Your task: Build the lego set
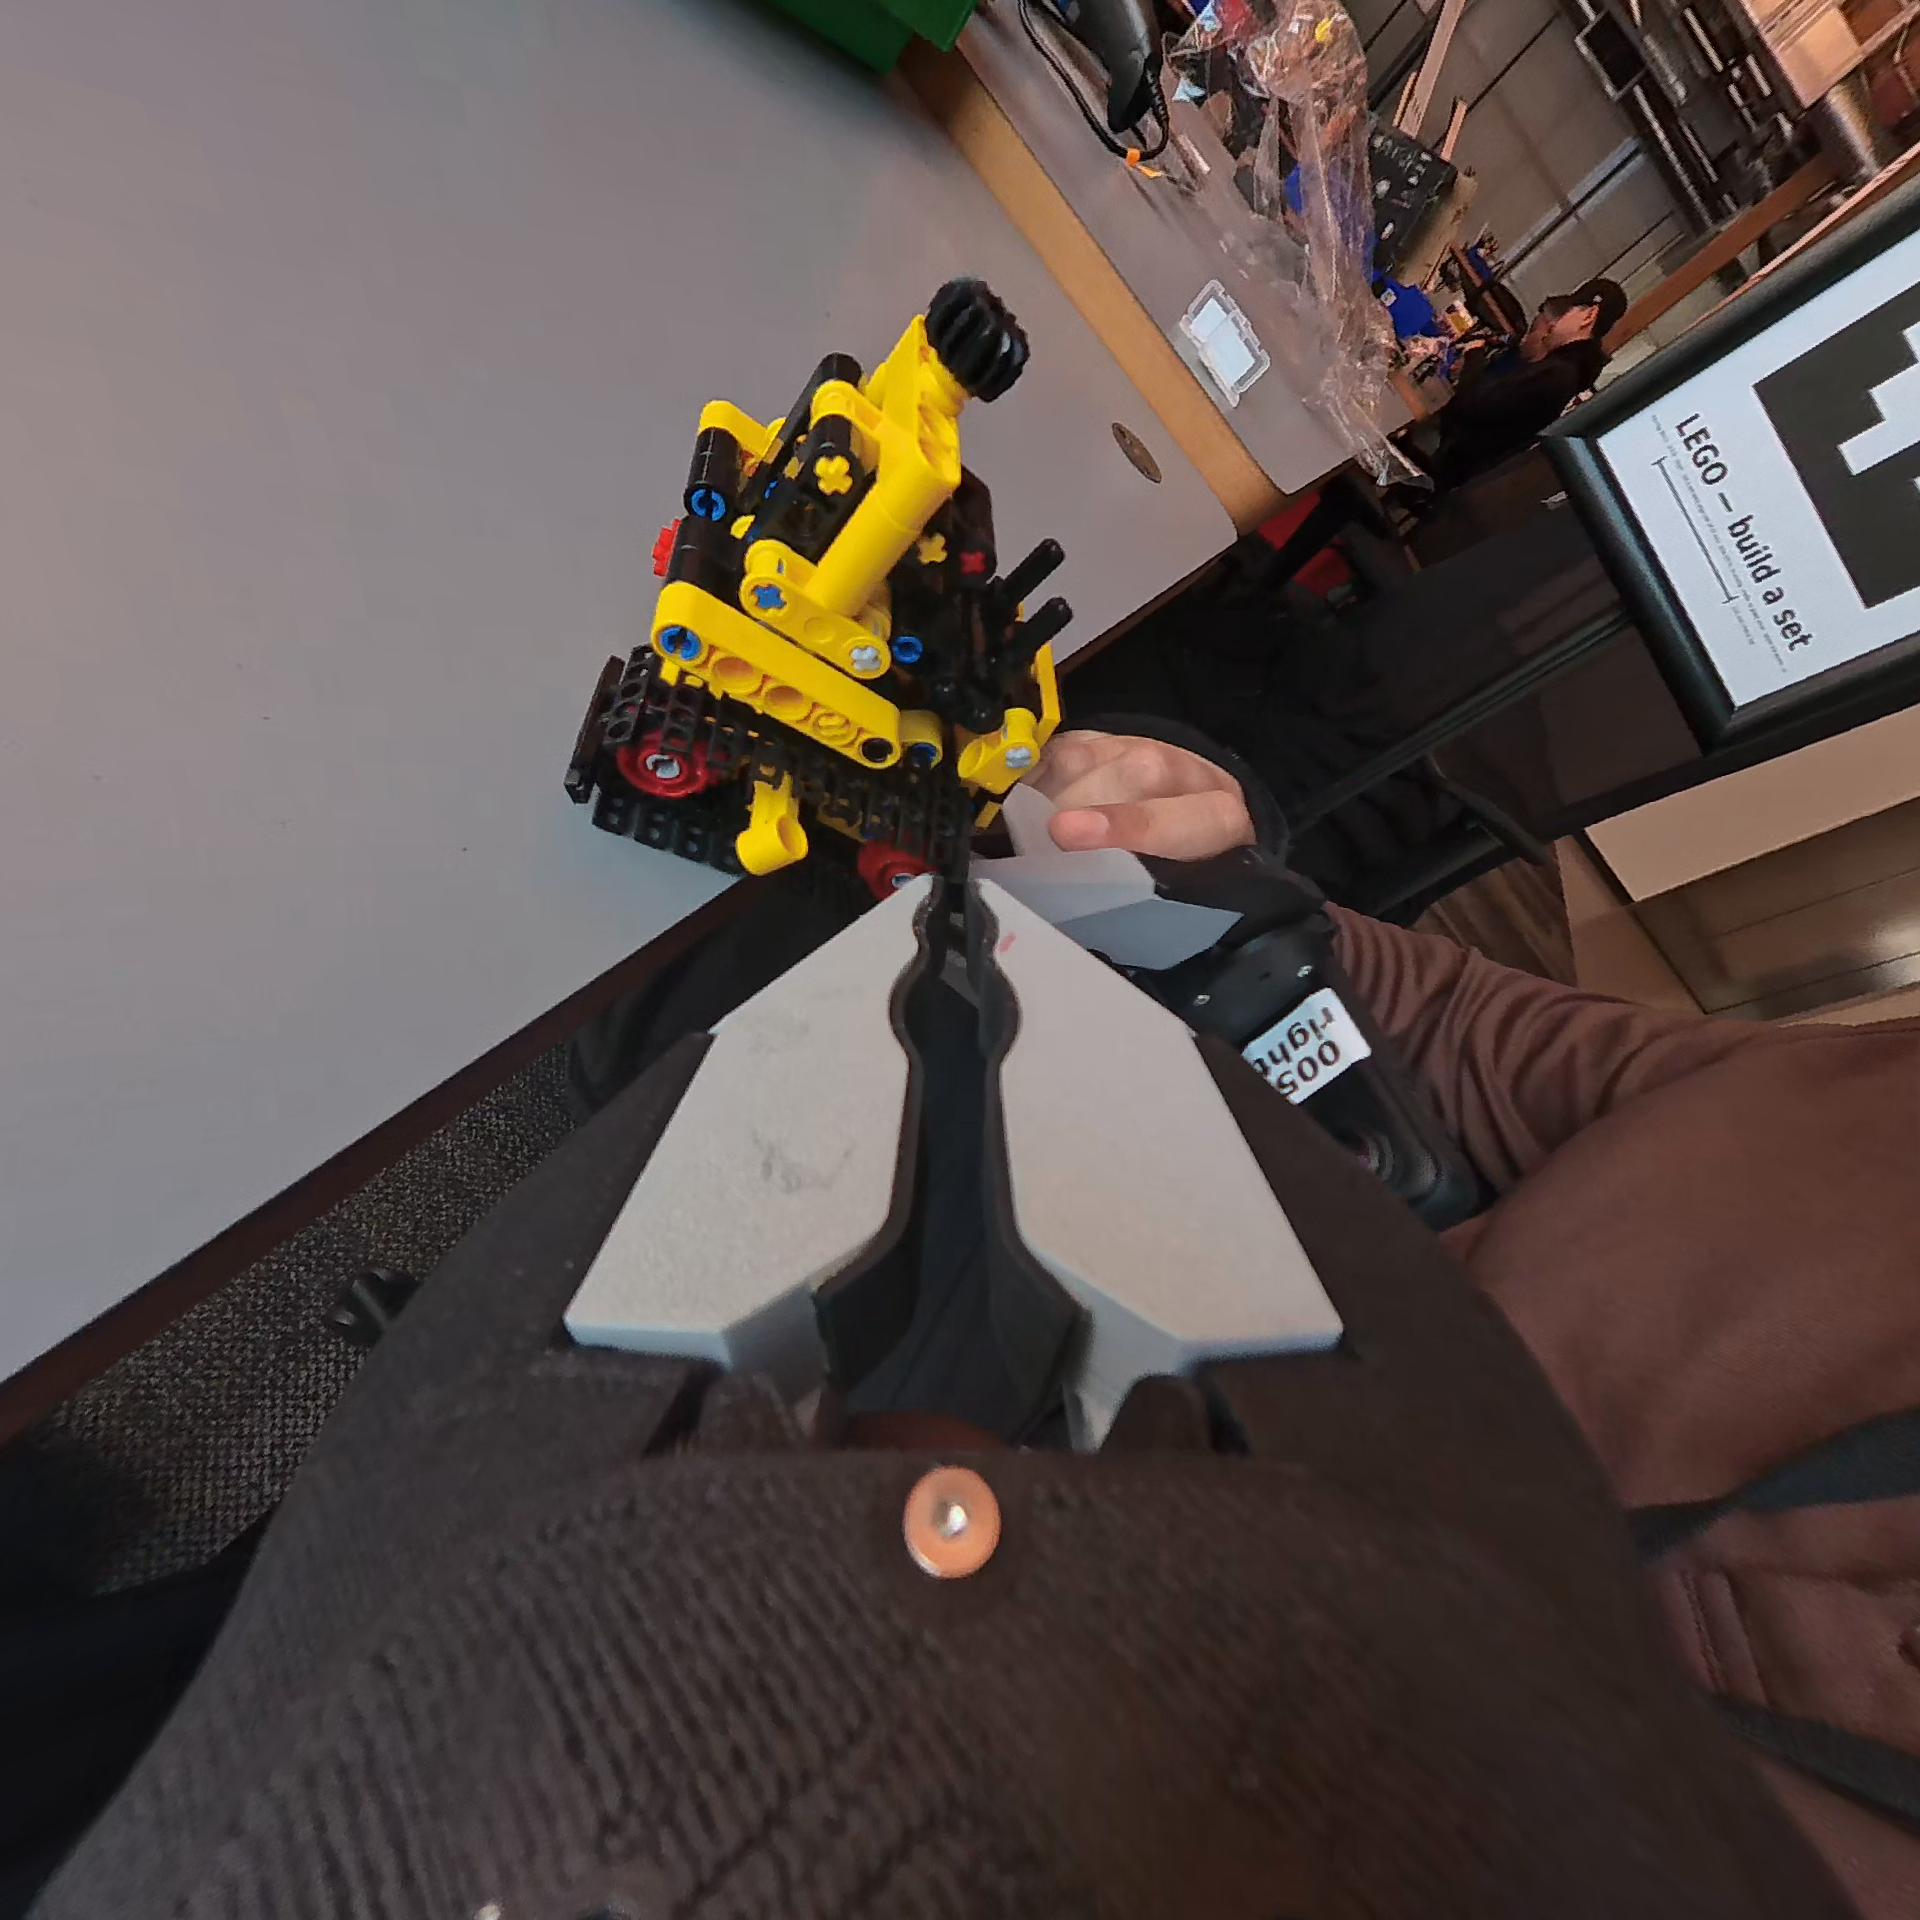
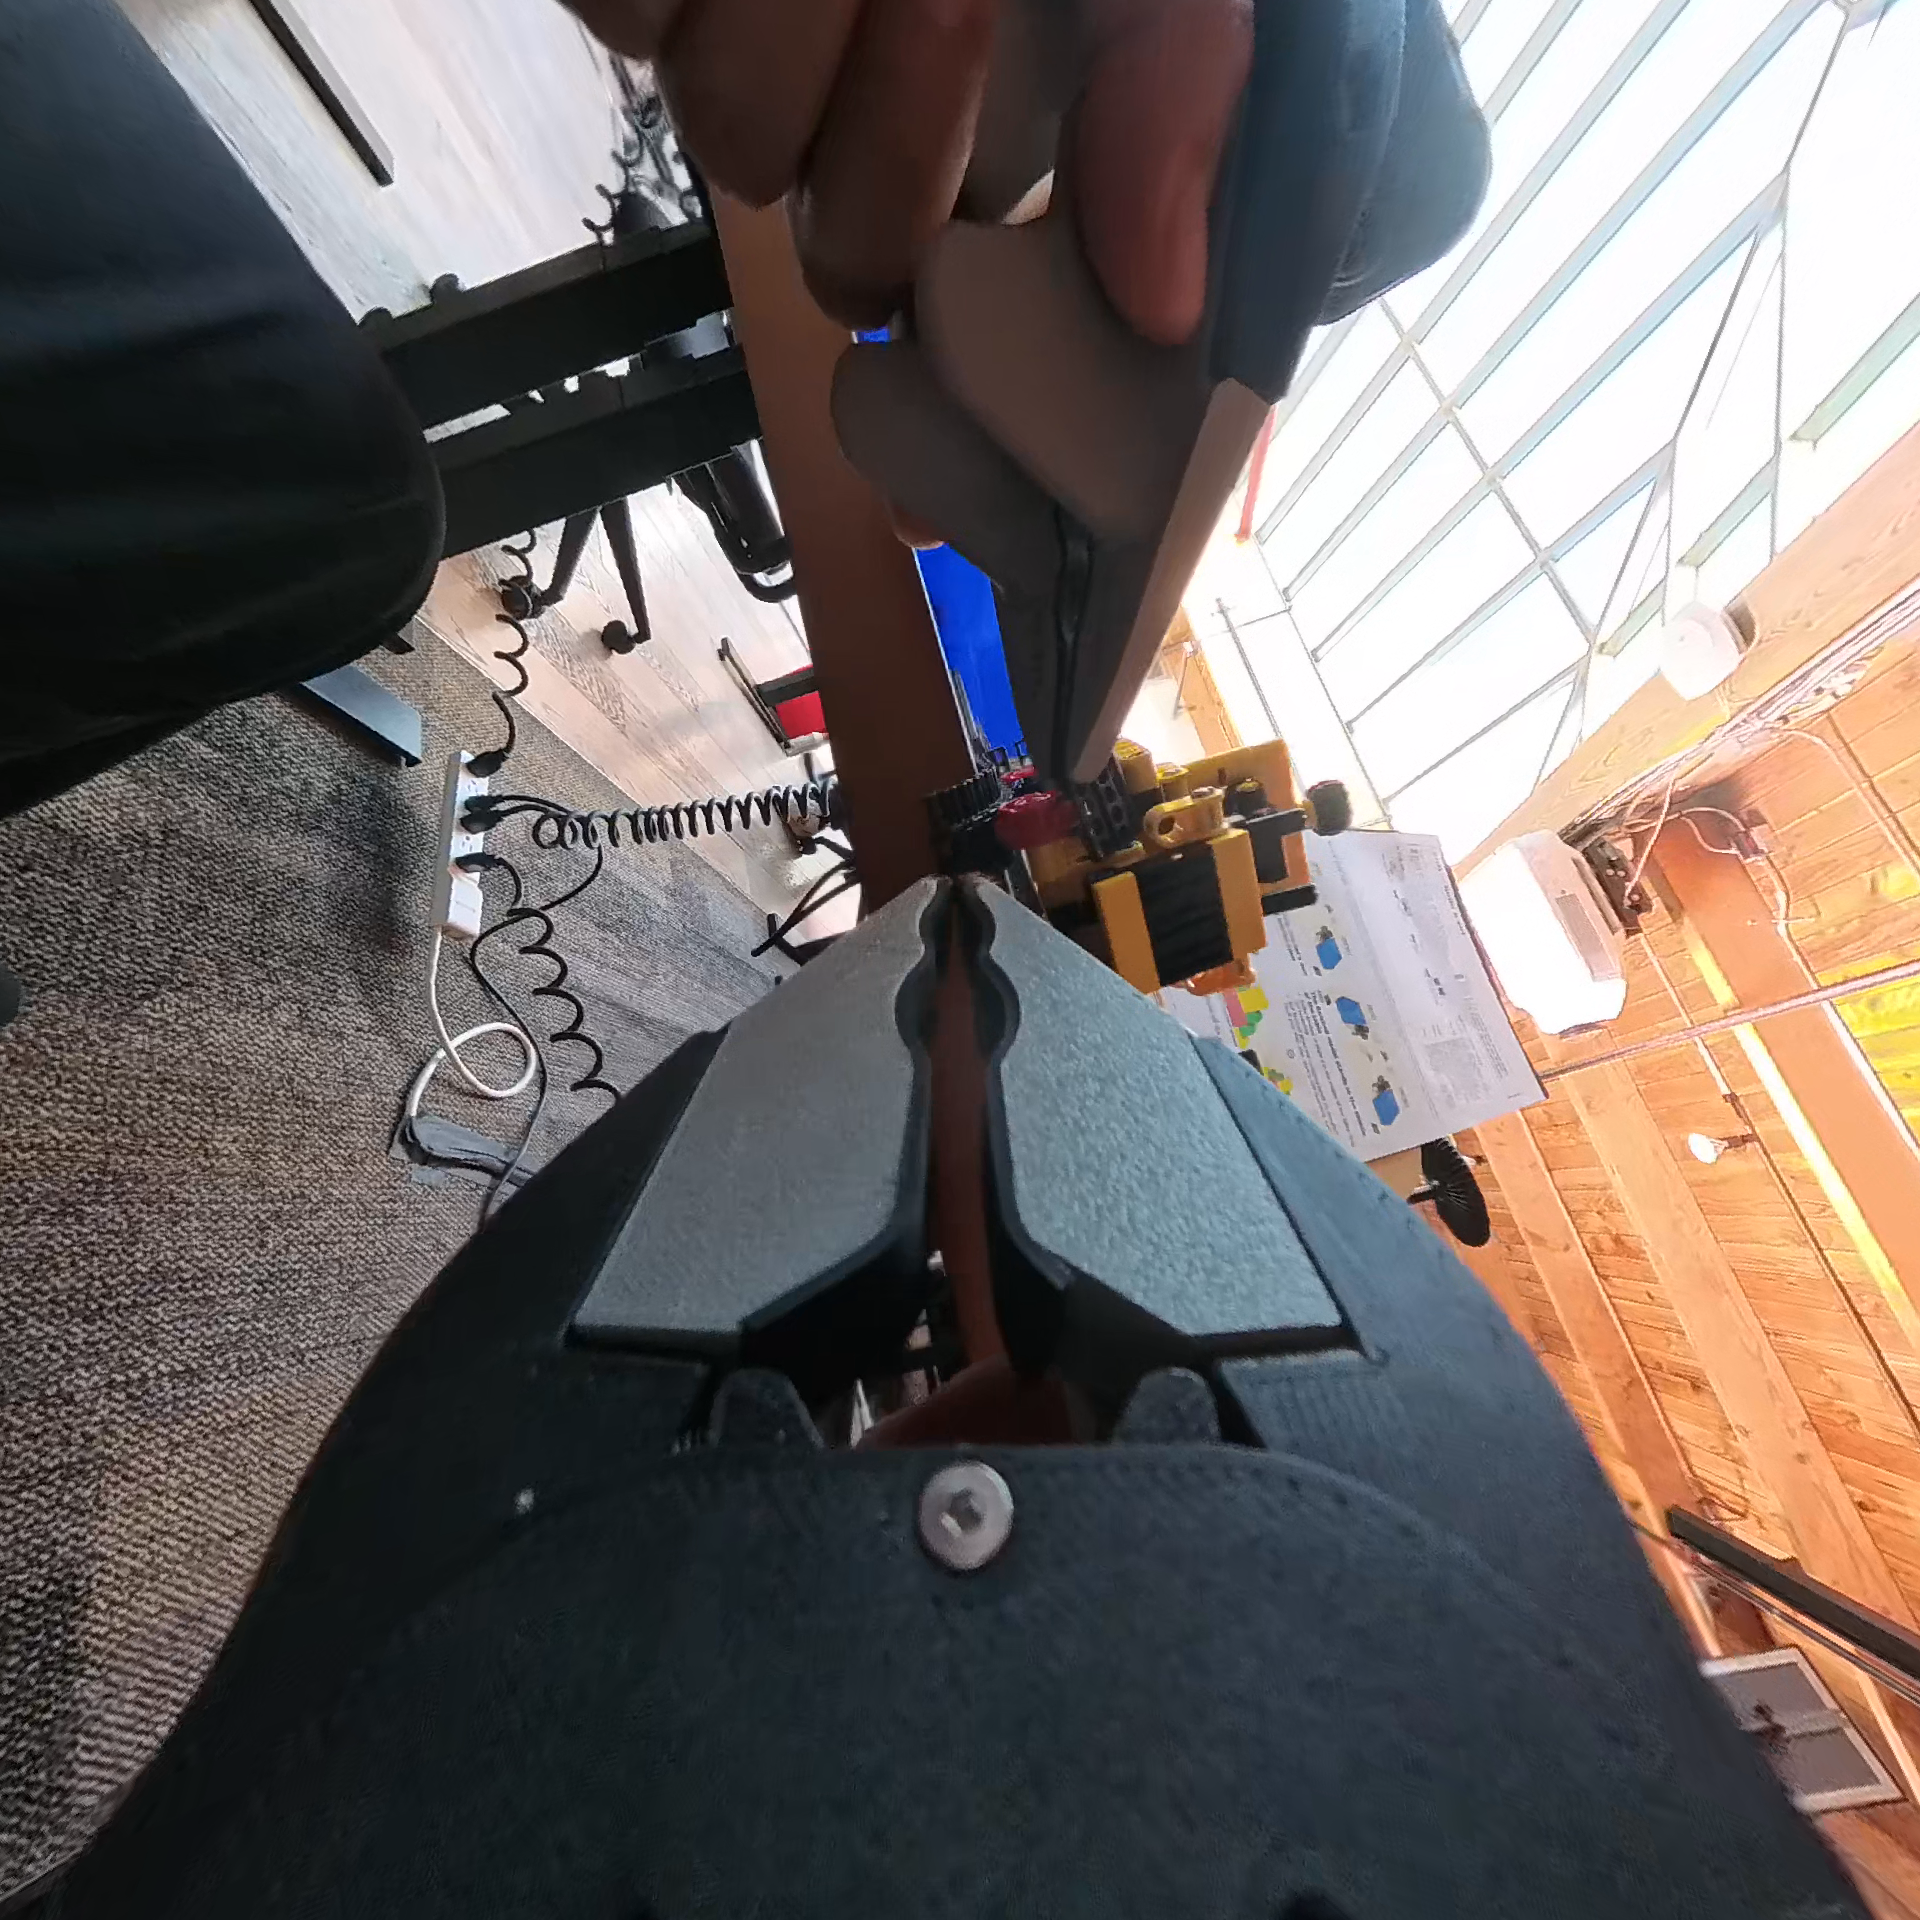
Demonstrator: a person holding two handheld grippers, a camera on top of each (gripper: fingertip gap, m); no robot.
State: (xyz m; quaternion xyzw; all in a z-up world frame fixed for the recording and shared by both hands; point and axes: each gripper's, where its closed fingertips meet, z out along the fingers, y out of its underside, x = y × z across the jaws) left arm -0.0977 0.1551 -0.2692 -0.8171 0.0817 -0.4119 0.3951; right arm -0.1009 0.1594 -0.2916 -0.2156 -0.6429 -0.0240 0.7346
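Observation:
The yellow and black lego vehicle hangs in the air over the near edge of the grey table. My left gripper is shut on a thin black part at the model's underside, next to a red wheel. In the right wrist view the left gripper's tips grip the model from above. My right gripper is shut, its tips pinching the lower edge of a black toothed piece on the model. The right gripper's fingers and the hand holding it show beside the model in the left wrist view.
The brown table edge runs just behind the model. An instruction sheet stands beyond it. A framed sign stands to the right. Another table with clear bags and a seated person are farther back. Cables lie on the carpet.

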